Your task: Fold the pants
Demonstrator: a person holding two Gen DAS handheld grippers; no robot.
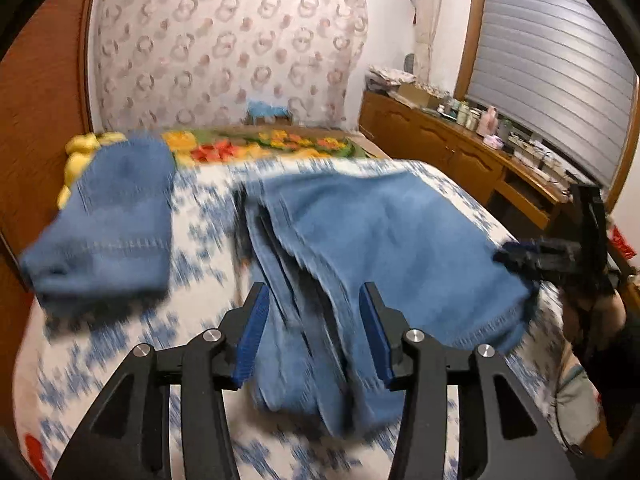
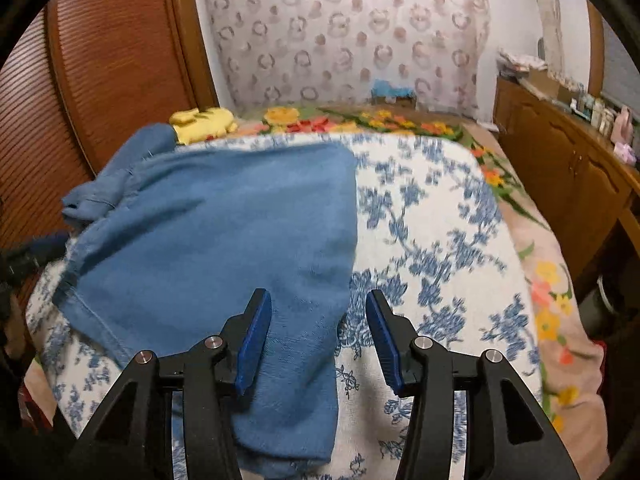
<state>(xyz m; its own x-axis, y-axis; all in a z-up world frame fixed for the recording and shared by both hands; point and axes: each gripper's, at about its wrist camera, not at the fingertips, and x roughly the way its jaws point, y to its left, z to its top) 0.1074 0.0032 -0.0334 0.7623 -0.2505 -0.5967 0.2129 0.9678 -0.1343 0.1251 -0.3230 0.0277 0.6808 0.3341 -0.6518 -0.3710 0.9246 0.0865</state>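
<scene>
1. Pants (image 2: 224, 232) lying on the blue-flowered bedspread (image 2: 432, 216), already doubled over, the layered edge showing in the left view.
2. Left gripper (image 1: 314, 332) hovering above that edge, jaws apart, pinching nothing.
3. Right gripper (image 2: 318, 336) likewise apart, straddling the cloth's right border.
4. Probably lining up another fold: squaring both hems, gripping all layers, lifting together, keeping clear of the second blue garment (image 1: 116, 220).
</scene>
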